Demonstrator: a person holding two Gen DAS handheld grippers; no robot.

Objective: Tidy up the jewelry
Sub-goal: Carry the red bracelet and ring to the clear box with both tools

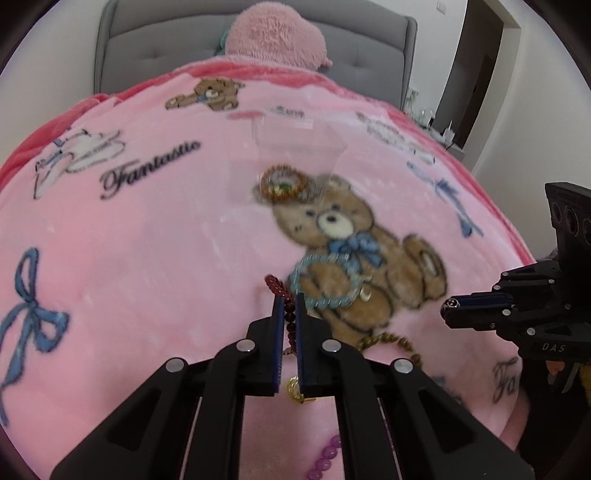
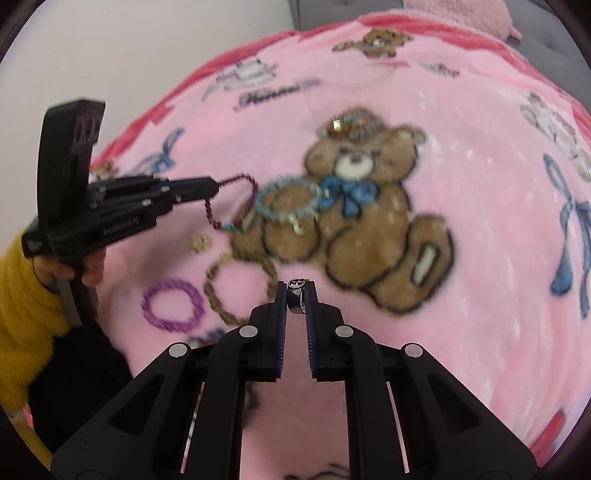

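Note:
My left gripper (image 1: 290, 301) is shut on a dark red bead bracelet (image 1: 277, 287), which hangs from its tips above the pink blanket; the right wrist view shows that bracelet (image 2: 236, 199) dangling from the left gripper (image 2: 216, 186). My right gripper (image 2: 297, 290) is shut on a silver ring (image 2: 296, 297), and the left wrist view shows that gripper (image 1: 448, 305) at the right with the ring (image 1: 451, 304) at its tips. A light blue bead bracelet (image 1: 325, 280) (image 2: 288, 203), an olive bead bracelet (image 2: 240, 291) and a purple bead bracelet (image 2: 173, 304) lie on the blanket. A clear plastic box (image 1: 295, 155) holds a brown beaded piece (image 1: 282, 182).
A pink blanket (image 1: 147, 240) with teddy bear prints covers the bed. A fluffy pink pillow (image 1: 277, 33) leans on the grey headboard (image 1: 147, 48). A small gold charm (image 2: 201, 243) lies by the olive bracelet. A hand in a yellow sleeve (image 2: 26, 291) holds the left gripper.

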